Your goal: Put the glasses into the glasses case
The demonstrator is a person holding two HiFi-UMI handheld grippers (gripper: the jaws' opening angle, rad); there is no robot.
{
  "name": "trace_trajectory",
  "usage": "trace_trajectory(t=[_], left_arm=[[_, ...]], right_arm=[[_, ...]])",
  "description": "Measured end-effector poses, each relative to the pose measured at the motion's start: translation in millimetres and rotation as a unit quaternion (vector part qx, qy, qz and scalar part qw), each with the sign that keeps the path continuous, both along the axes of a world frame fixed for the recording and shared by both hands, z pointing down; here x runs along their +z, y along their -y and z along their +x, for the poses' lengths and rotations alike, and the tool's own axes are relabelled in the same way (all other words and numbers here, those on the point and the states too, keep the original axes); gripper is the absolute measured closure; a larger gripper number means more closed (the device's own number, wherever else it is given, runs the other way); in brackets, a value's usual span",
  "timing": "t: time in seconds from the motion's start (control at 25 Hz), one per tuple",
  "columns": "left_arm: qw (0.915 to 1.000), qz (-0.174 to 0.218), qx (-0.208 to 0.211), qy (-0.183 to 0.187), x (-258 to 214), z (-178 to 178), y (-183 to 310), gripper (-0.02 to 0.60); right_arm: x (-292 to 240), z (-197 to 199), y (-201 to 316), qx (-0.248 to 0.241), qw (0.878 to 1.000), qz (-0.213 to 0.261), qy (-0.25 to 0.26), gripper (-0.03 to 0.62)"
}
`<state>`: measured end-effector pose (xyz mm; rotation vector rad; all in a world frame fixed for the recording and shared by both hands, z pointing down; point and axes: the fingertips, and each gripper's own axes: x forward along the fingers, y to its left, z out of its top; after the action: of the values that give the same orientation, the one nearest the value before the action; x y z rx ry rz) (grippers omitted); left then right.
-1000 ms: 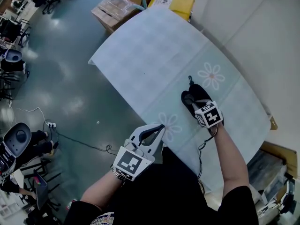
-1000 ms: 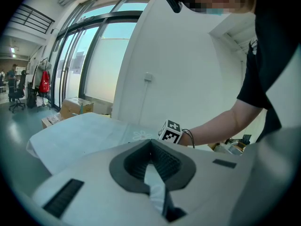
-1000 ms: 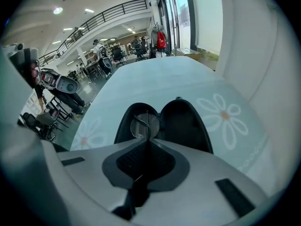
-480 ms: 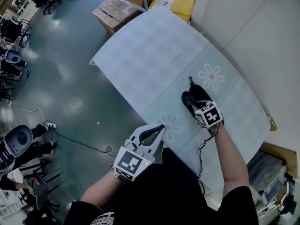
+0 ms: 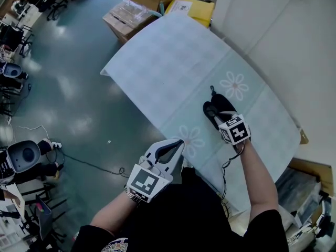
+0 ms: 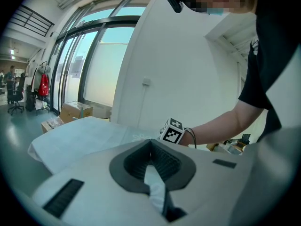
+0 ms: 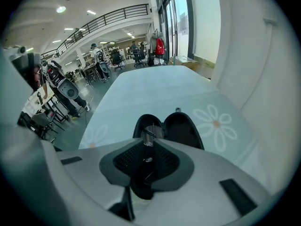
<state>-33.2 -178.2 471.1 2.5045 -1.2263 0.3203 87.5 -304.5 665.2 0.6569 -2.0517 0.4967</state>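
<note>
Left gripper [image 5: 178, 143]: jaws closed together, empty; positioned at the near edge of the surface [image 5: 173, 62].
Right gripper [image 7: 150, 143]: jaws clamped narrow on the glasses [image 7: 150, 133], just above the glasses case [image 5: 214, 111].
Glasses case: black, lid open, lying right of centre on the surface.

Glasses case [image 5: 224, 103] on table [image 5: 173, 56]; right hand-held gripper [image 5: 221, 118], holding glasses [image 7: 149, 134], over it; boxes [image 5: 142, 4] behind table.
</note>
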Motion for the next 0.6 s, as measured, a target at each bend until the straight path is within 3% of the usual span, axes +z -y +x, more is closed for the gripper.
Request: trace_trajectory(t=[0.4, 0.6], left_arm=[[0.9995, 0.017, 0.025, -0.007, -13.0, -15.4, -23.0, 0.554], [0.9986, 0.028, 0.042, -0.013, -23.7, -24.4, -33.7, 0.554]], right_arm=[[-56.0, -22.3, -24.7, 0.037, 0.996, 0.056, 0.05, 0.514], [-107.9, -31.5, -39.6, 0.102, 0.981, 0.11, 0.124, 0.551]])
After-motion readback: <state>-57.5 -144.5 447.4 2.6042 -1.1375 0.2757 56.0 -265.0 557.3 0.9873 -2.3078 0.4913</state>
